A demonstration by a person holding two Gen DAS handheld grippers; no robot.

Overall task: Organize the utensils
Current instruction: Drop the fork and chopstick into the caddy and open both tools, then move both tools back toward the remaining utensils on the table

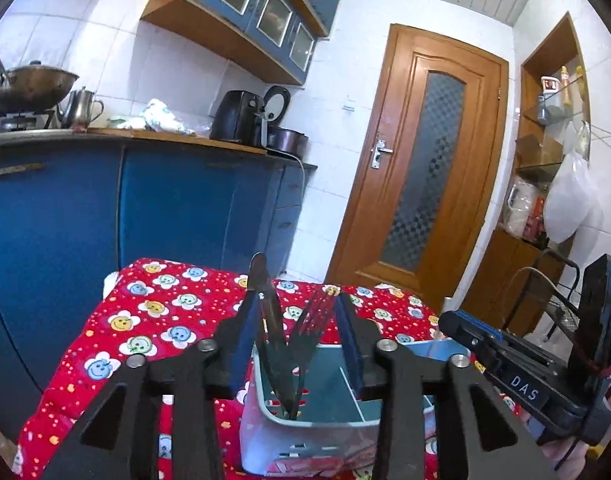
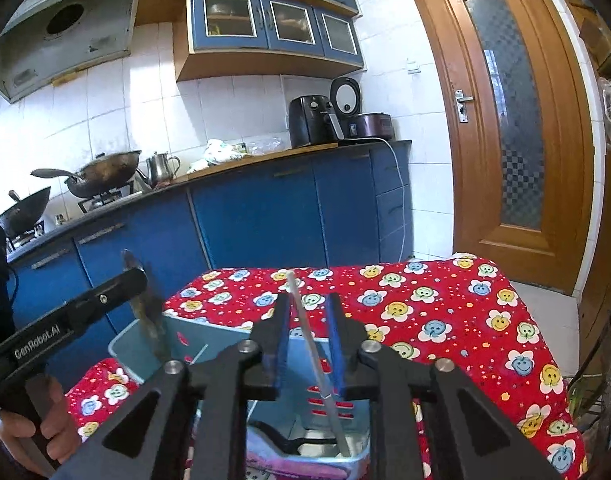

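Note:
A pale blue utensil holder (image 1: 305, 432) stands on the red flowered tablecloth (image 1: 145, 312); it also shows in the right wrist view (image 2: 177, 340). In the left wrist view a knife (image 1: 267, 312) and a fork (image 1: 311, 320) stand in it, between the fingers of my left gripper (image 1: 297, 304), which is open above it. In the right wrist view my right gripper (image 2: 307, 304) is open around a white chopstick (image 2: 313, 348) that stands in another compartment. The left gripper (image 2: 105, 292) shows at the left by the knife (image 2: 145, 304).
Blue kitchen cabinets (image 2: 265, 216) with a counter carrying woks (image 2: 101, 176), a kettle (image 2: 161, 166) and an air fryer (image 2: 311, 120) lie behind the table. A wooden door (image 2: 505, 120) is at the right. A wire chair (image 1: 553, 304) stands right of the table.

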